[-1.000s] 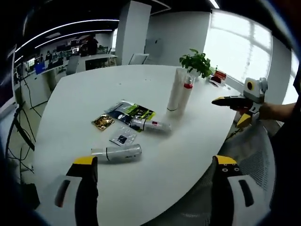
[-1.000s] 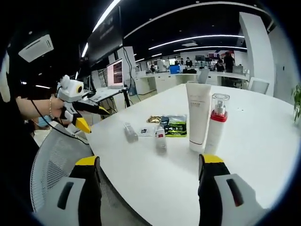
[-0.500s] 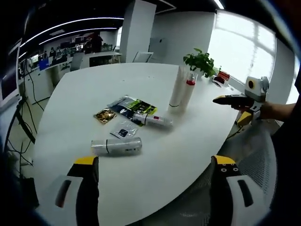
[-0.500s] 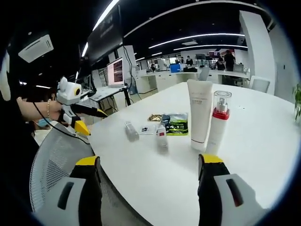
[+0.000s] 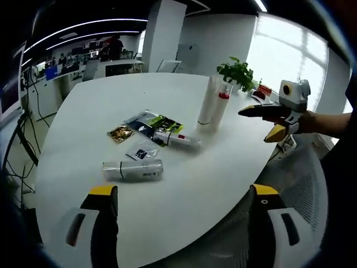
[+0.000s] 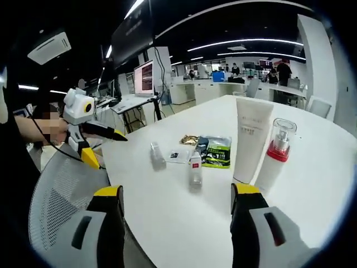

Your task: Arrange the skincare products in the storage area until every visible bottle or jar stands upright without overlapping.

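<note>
On the white table (image 5: 83,111) a clear bottle (image 5: 133,169) and a smaller red-labelled bottle (image 5: 175,138) lie on their sides. A white tube (image 5: 206,108) and a red-collared pump bottle (image 5: 221,109) stand upright side by side. My left gripper (image 5: 184,191) is open and empty, short of the table's near edge. My right gripper (image 5: 254,124), held by a hand, hovers open at the table's right edge. In the right gripper view, my right gripper (image 6: 177,192) is open before the red-labelled bottle (image 6: 195,168), the clear bottle (image 6: 156,155), the tube (image 6: 252,139) and the pump bottle (image 6: 276,159). My left gripper (image 6: 109,151) shows open at the left.
Flat sachets lie beside the fallen bottles: a green-black one (image 5: 159,124), a gold one (image 5: 120,133) and a small clear one (image 5: 142,151). A potted plant (image 5: 239,72) stands behind the tube. A grey mesh chair (image 5: 290,184) sits below the table edge. Office desks fill the background.
The right gripper has moved in over the table edge, nearer the upright tube and pump bottle. The left view shifted slightly. Bottles and sachets have not moved.
</note>
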Motion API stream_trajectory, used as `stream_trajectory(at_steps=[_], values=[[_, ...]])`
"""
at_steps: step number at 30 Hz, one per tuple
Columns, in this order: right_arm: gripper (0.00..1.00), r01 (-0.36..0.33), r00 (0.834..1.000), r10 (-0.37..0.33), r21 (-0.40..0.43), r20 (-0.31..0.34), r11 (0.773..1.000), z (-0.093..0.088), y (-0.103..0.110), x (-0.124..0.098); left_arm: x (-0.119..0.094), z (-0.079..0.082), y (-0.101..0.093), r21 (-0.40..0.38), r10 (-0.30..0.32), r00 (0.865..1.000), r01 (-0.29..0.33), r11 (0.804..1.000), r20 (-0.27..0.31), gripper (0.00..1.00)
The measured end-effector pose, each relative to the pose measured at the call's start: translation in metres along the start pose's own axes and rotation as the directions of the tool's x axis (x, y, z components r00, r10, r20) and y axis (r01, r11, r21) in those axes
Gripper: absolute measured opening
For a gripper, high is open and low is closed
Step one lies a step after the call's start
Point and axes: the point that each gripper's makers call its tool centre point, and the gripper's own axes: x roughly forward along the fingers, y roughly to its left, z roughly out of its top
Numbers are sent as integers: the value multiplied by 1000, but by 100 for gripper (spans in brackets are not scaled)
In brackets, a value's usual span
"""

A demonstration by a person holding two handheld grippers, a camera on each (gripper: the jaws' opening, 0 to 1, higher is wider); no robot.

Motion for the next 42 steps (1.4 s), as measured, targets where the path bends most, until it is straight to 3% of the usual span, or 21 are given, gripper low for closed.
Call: stream_trajectory(at_steps=[8,14,19,24,32,37,42], values=[[70,-40,998,38,-46,-39,998,6,1,34,1,-4,1,9,5,1000,-5,1000,-17,94],[60,-37,995,28,-89,-92,995,4,-5,61,2,-6,3,-2,8,1000,-8,1000,-17,94],[52,-32,987,10,-136,-158,990,-9,-10,85,2,-7,4,-13,9,1000,-10,1000,-20,94],[50,-32,983,7,-137,-182,990,-17,-13,103,1,-7,4,-24,15,1000,-15,1000,-18,93],[46,2,975,-34,-146,-221,989,-22,-20,124,1,-7,9,-32,28,1000,-29,999,-14,93],[36,17,965,-57,-159,-256,987,-25,-26,138,2,-9,9,-32,29,999,-30,999,-25,93],[32,41,956,-79,-139,-281,989,-30,-31,142,3,-12,11,-38,27,999,-28,999,-37,92]])
